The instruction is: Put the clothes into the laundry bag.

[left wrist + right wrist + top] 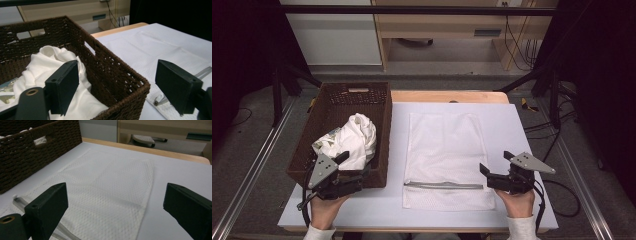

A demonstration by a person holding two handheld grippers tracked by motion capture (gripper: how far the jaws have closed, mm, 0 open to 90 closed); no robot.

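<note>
1. Hovering at the near right corner of the dark brown woven wicker basket (379, 131), the left gripper (346, 167) is standing with its jaws spread wide and nothing between them; one jaw is hanging over the basket's inside, the other outside its right wall.
2. Waiting at the near right of the table, the right gripper (495, 166) is also holding its jaws apart and empty, just beside the near right corner of the white mesh laundry bag (445, 150).
3. The crumpled white cloth garment (354, 140) is lying bunched inside the basket, toward its near half, with a small printed patch showing at its left; its folds are looking soft and loose.
4. The mesh bag is lying flat on the white table cover (522, 145), to the right of the basket, its grey zipper (443, 185) running across the near end and appearing closed, though this is hard to judge.
5. Judging the step in hand as reaching for the garment: the left gripper is needing to shift left, clear of the wicker rim, so both jaws are coming down inside the basket.
6. Pinching a raised fold rather than a flat layer is likely giving the firmest hold, while the right gripper is staying ready at the zipper end.
</note>
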